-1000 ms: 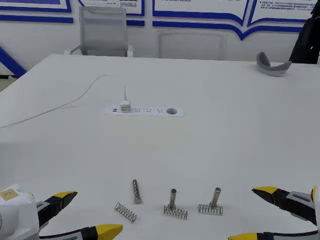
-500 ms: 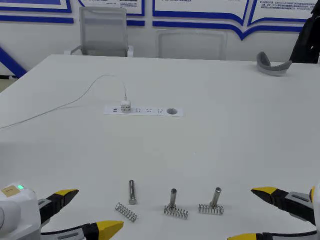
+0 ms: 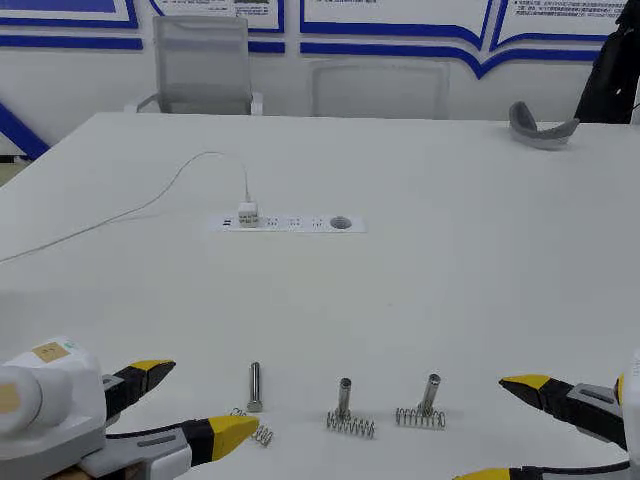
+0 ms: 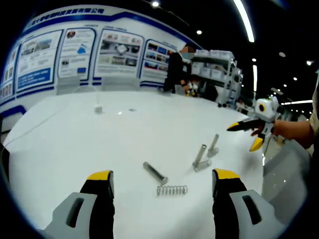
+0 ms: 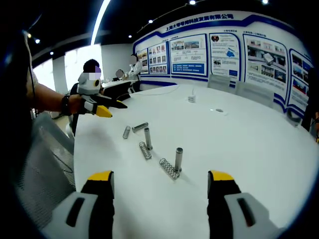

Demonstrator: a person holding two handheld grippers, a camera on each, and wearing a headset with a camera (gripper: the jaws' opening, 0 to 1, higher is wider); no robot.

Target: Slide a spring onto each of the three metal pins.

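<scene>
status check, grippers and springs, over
Left gripper open, right gripper open, both empty. Three springs loose beside three pins, none threaded. Nothing in the way.

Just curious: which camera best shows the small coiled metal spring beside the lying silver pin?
Left gripper view: the small coiled metal spring lies whole and near. Head view: half hidden by a yellow-tipped jaw. Right gripper view: small, far off.

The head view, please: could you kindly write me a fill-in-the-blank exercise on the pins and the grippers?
1. The white table carries ___ pins in all.
2. The leftmost silver metal pin lies flat, while the middle pin and the right pin stand ___.
3. The yellow-tipped left gripper and right gripper hold nothing, their jaws ___.
Missing words: three; upright; open.
</scene>
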